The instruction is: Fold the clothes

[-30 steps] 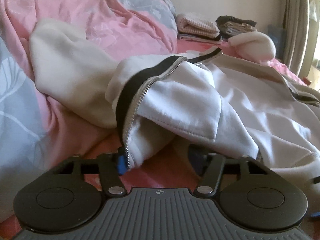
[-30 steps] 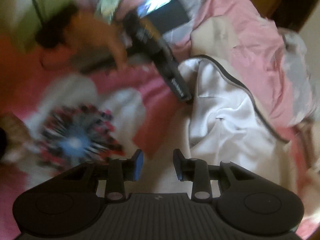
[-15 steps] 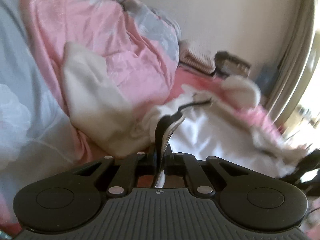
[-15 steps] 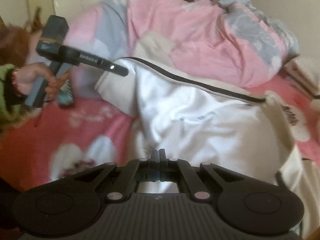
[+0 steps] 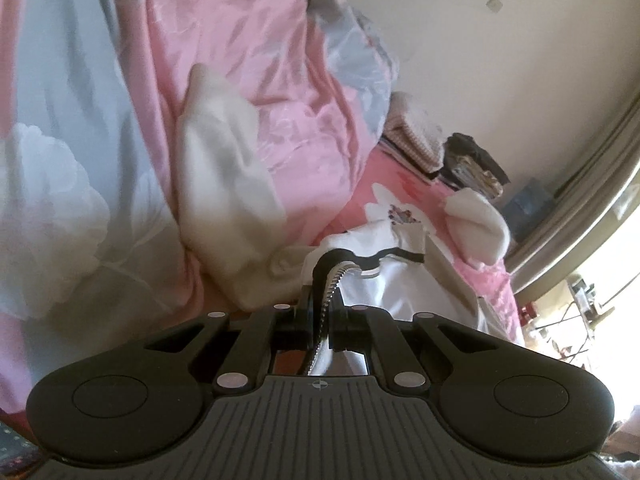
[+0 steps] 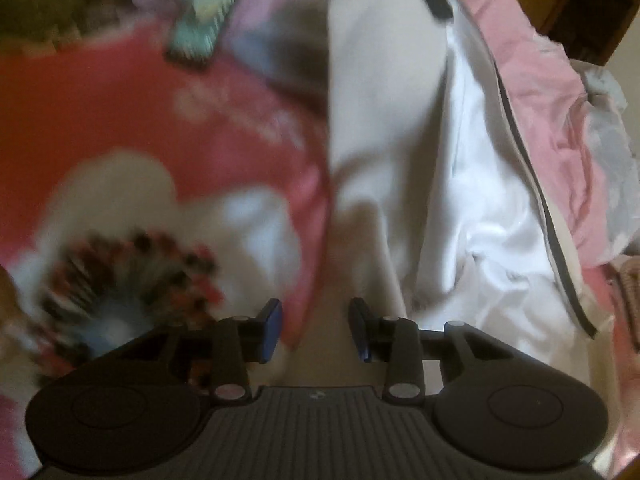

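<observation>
My left claw point(image 5: 322, 316) clamped on jacket point(image 5: 384, 292) zipper edge, lifted off bed point(image 6: 100, 120). Right claw point(image 6: 316, 330) opening, nothing gripped, above hem. Step: spreading jacket flat. Next: right grabs hem.

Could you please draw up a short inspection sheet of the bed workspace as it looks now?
Surface: pink floral bedsheet.
Job's things: white zip-up jacket spread out, black zipper edge lifted.
Clutter: pink and grey duvet; folded clothes; phone.
Grippers: left gripper shut on the zipper edge; right gripper opening, pads touching nothing.
Cables: nothing seen.
Surroundings: wall, curtain.
</observation>
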{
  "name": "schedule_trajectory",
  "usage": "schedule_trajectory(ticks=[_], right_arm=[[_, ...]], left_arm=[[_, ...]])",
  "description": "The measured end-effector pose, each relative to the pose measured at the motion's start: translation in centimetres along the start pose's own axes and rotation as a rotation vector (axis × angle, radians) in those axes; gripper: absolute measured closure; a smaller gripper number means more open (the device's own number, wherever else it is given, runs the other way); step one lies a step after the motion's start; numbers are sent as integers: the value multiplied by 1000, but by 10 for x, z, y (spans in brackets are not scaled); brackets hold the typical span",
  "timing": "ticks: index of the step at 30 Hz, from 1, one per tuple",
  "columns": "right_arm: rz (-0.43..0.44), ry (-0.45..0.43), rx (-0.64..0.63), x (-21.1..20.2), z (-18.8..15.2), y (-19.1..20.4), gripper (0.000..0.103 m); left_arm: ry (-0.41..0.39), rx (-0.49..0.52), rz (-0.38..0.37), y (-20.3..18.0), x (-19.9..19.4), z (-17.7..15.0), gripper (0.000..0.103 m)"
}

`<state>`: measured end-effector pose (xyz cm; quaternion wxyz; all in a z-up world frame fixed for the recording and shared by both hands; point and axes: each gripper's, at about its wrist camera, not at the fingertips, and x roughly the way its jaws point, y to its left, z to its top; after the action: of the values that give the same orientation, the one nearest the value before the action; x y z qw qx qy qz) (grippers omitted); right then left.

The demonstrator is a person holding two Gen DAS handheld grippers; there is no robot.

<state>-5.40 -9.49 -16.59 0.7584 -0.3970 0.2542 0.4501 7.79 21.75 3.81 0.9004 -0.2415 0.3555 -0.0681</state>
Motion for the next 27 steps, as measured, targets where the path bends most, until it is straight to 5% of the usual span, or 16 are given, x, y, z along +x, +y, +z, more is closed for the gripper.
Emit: schedule_trajectory(ticks=[5, 13, 14, 15, 16, 27], right_arm=[[-16, 37, 22, 3, -10, -10, 64], [-17, 43, 52, -1, -24, -20, 61], [-16, 41, 75, 0, -26, -24, 66], [-39, 42, 103, -1, -27, -29, 88], [-62, 44, 131, -2, -29, -34, 96], [109, -21, 595, -57, -41, -99, 99]], left_arm=[[29, 29, 41, 9, 5, 1, 99], [13, -73, 9, 24, 16, -34, 99], [2, -77, 10, 23, 17, -41, 99], [-9, -79, 12, 21, 19, -48, 99], [-24, -88, 10, 19, 19, -54, 99], [-129, -24, 20, -8, 5, -63, 99]])
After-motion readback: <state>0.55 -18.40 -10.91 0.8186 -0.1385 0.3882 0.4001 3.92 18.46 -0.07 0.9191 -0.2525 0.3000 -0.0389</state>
